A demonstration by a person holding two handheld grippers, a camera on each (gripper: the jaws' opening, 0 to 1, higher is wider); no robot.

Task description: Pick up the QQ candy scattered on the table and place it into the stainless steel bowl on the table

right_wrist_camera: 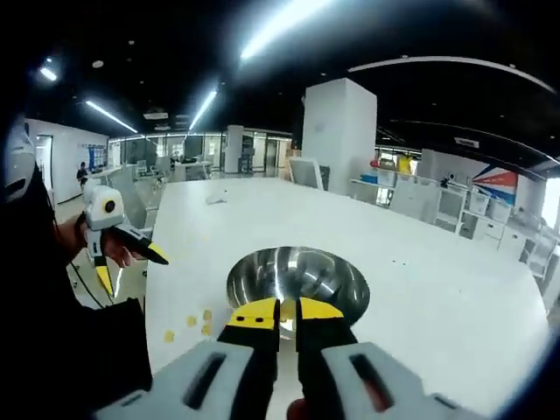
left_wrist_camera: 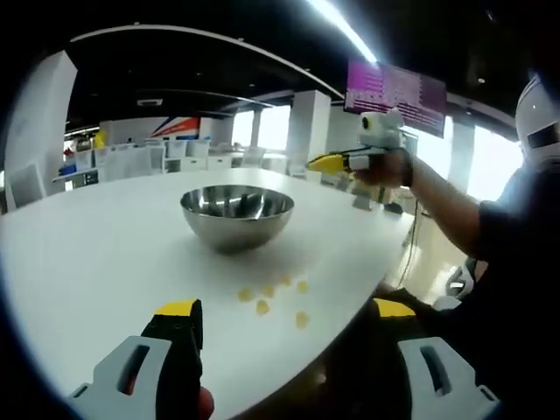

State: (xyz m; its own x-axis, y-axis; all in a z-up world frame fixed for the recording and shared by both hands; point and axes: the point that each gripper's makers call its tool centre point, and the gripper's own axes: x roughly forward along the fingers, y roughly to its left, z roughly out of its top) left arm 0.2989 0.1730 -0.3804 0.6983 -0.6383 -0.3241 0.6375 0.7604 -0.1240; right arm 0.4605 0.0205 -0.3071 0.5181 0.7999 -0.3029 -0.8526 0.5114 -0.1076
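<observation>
Stainless steel bowl (left_wrist_camera: 236, 214) stands upright near the middle of the white bench (left_wrist_camera: 96, 254). Small yellow QQ candy (left_wrist_camera: 273, 296) pieces lie scattered on the bench, near the bowl, between it and the bench edge. Nothing lies between candy and bowl. Left claw (left_wrist_camera: 284, 317) is spread wide, holding nothing, low over the bench edge beside the candy. Right claw (right_wrist_camera: 288, 312) is pressed almost together above the bowl rim; whether it pinches anything cannot be told. Room: open office, white pillar (right_wrist_camera: 339, 131), ceiling strip lights, shelving beyond the bowl.
</observation>
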